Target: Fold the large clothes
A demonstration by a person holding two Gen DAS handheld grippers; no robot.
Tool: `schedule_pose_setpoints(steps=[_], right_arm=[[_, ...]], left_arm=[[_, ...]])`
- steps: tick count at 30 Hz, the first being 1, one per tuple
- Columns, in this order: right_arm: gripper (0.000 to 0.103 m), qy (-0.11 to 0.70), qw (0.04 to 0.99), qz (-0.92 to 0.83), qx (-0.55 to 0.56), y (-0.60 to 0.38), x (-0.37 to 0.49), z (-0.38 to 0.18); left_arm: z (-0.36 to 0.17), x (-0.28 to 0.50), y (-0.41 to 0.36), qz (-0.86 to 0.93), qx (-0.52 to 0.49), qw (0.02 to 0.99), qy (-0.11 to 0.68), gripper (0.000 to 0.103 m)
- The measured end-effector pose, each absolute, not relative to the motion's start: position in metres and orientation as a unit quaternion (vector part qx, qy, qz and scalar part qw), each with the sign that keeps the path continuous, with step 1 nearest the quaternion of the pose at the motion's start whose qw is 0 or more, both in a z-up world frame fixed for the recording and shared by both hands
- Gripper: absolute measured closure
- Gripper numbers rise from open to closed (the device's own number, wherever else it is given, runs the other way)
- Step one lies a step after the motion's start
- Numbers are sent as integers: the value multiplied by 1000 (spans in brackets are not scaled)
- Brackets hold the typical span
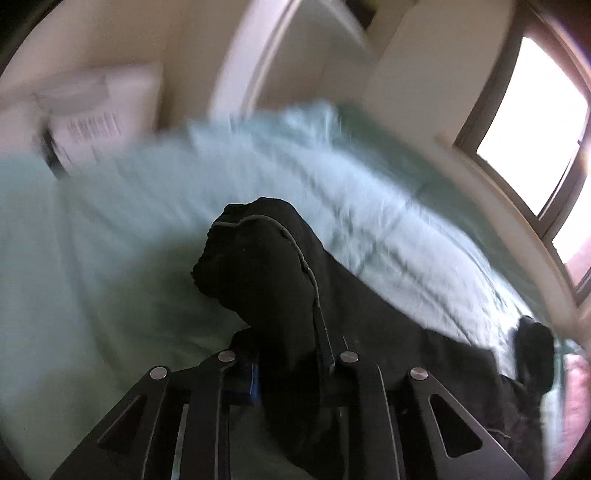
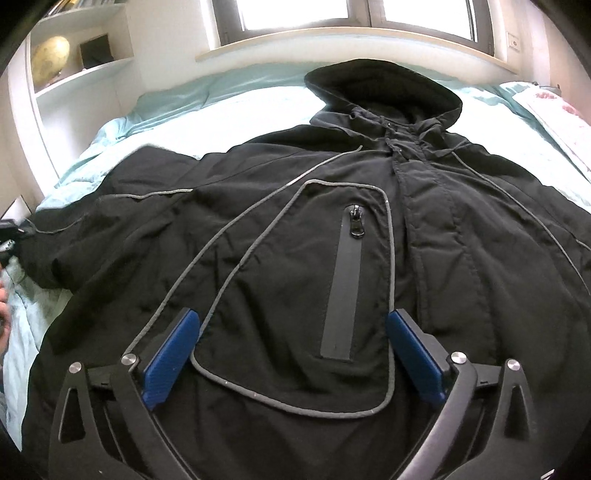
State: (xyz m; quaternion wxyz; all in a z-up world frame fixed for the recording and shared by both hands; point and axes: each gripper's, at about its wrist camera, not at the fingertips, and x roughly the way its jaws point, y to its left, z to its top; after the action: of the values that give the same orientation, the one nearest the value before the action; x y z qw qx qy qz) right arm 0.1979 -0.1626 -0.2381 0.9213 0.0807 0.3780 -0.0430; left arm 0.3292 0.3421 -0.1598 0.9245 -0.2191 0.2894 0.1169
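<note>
Item: black hooded jacket (image 2: 295,229), laid front-up on the bed (image 2: 229,110), hood at 12 o'clock toward the window (image 2: 295,11), chest pocket zipper near centre. Body spread flat and wide; no fold made in it that I can see.

Item: my left gripper (image 1: 291,354). Jaws drawn nearly together, pinching a bunched black sleeve end (image 1: 258,258) that runs away from them toward 12 o'clock over the pale green bedding. Grey piping trails along the cloth. That view is blurred.

Item: my right gripper (image 2: 291,343). Jaws as wide as they go, blue pads (image 2: 170,354) at 8 and 4 o'clock, poised over the jacket's lower front, holding nothing. Whether the pads rest on the cloth I cannot tell.

Status, as I judge it: folding barely begun. The sleeve at 9 o'clock is gripped, ready to come across the chest. Remaining: both sleeves in, sides over, hood and hem doubled.
</note>
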Motion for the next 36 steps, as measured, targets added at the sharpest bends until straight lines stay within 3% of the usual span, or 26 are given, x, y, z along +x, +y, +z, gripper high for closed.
schedule_pose_setpoints(steps=[2,6,8,16,24,30,36], right_arm=[[0,380,921,-41,80,-162,199,-238],[0,381,920,-41,78,-163,199,-239],[0,380,921,-39,80,-163,199,-239],[3,368,925,-43,88,-165,194,-236],[3,249,951,-144,118,-200,116,-158],[3,250,946,-186,88,-235,74,-122],[3,323,921,-177,126,-283,56,-147]], left_arm=[[-156,325,350,128,-224,923,285,81],[-198,359,353,146,-212,887,383,82],[-202,357,344,141,-188,898,373,82],[-105,305,245,21,-72,959,274,83],[-51,247,64,-184,13,952,244,83],[-106,257,-58,-283,26,895,345,83],[-208,277,-122,-295,65,832,465,79]])
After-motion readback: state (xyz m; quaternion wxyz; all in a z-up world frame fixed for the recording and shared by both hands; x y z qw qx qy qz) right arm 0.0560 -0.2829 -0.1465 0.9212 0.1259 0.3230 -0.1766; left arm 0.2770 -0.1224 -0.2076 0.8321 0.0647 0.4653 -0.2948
